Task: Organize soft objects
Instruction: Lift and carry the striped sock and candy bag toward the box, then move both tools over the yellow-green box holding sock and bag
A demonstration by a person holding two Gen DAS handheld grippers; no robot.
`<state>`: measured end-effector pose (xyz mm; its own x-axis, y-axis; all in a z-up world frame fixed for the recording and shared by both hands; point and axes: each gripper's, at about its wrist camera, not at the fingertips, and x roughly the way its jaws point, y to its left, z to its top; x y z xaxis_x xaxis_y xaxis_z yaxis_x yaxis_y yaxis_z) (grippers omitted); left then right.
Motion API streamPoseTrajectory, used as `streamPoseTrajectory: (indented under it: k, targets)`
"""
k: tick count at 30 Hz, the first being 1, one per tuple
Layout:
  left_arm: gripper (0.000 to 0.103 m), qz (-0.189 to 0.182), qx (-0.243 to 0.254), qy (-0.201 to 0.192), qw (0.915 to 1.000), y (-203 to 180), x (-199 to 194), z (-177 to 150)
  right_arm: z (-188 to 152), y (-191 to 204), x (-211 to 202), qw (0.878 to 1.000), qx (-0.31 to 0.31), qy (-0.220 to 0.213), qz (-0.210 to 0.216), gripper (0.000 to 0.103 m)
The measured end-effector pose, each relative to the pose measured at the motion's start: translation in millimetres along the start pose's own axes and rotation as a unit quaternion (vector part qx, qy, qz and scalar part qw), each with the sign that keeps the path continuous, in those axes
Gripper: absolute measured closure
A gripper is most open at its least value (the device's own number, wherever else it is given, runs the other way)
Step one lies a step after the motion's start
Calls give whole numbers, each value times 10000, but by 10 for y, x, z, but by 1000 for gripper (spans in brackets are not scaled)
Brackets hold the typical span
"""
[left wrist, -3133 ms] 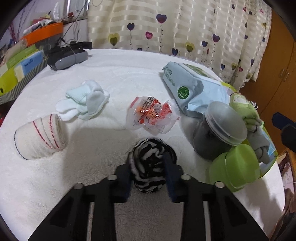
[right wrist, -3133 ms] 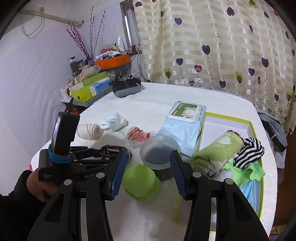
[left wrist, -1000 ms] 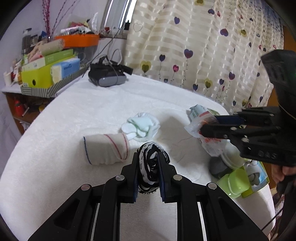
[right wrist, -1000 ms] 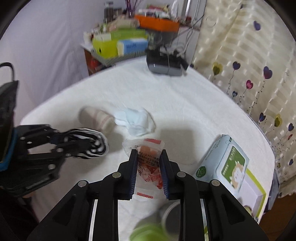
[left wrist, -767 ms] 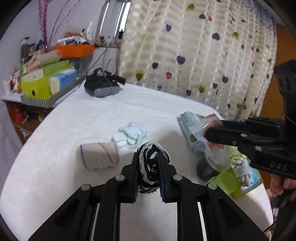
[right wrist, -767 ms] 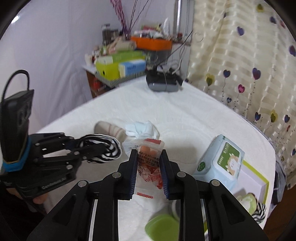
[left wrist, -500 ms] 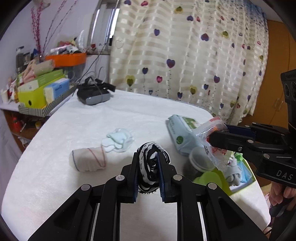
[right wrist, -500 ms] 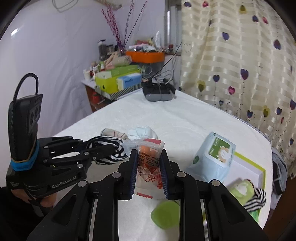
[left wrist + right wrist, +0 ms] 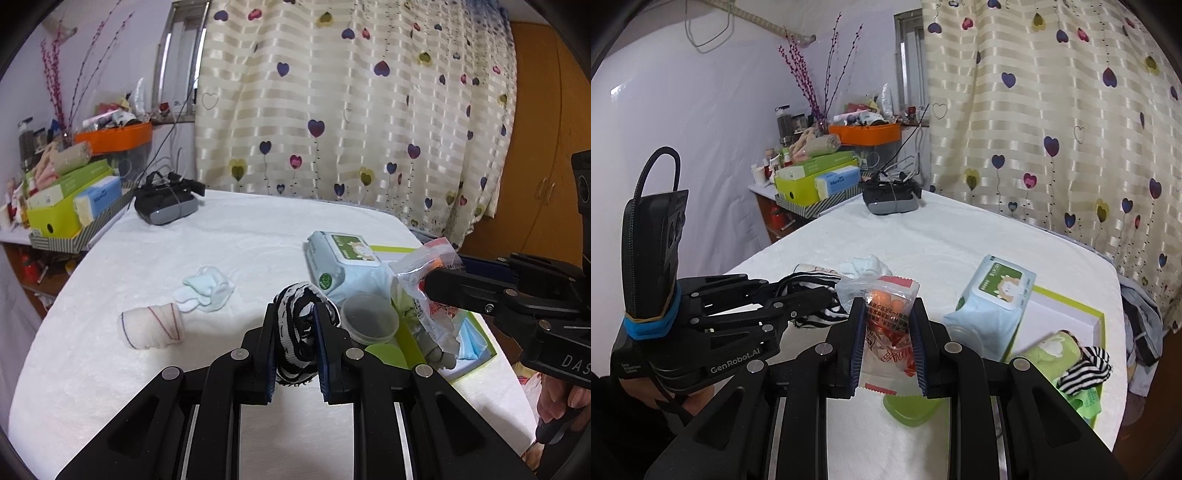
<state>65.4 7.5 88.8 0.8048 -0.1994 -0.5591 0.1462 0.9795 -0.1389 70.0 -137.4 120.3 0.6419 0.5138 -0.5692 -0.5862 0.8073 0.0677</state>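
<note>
My left gripper (image 9: 296, 328) is shut on a rolled black-and-white striped sock (image 9: 301, 325), held up above the white table (image 9: 240, 240). My right gripper (image 9: 888, 325) is shut on a clear snack bag with orange pieces (image 9: 890, 314), also lifted off the table. In the left wrist view that bag (image 9: 428, 291) hangs from the right gripper over the green-rimmed tray (image 9: 476, 365). On the table lie a white rolled sock with red lines (image 9: 151, 325) and a pale blue sock bundle (image 9: 205, 290). A green towel roll (image 9: 1052, 354) and a striped sock (image 9: 1086, 369) lie in the tray (image 9: 1097, 317).
A wet-wipes pack (image 9: 343, 266) leans on the tray edge. A clear-lidded jar (image 9: 369, 321) and a green lid (image 9: 910, 406) stand close by. A grey headset (image 9: 164, 206) sits at the table's far side, with boxes (image 9: 70, 199) on a shelf to the left. A curtain hangs behind.
Both grippers have risen and swung right with their loads, so the tray and wipes pack have come into view ahead. The grips on the sock and the bag are unchanged.
</note>
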Motion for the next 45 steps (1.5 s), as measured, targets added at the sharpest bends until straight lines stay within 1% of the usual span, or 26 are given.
streamPoseTrajectory:
  k: [11, 21, 39, 45]
  targets:
    - [87, -83, 198, -14, 9998, -215, 7, 43, -69, -133, -177, 9997, 148, -178, -97, 79]
    - [87, -236, 393, 7, 9989, -468, 53, 65, -161, -296, -340, 9988, 333, -274, -229, 79]
    - [87, -595, 688, 139, 9958, -916, 249, 80, -337, -673, -449, 9963, 678, -260, -450, 79]
    - [87, -755, 759, 232, 9940, -1030, 323, 58, -428, -870, -524, 9940, 844, -269, -646, 79]
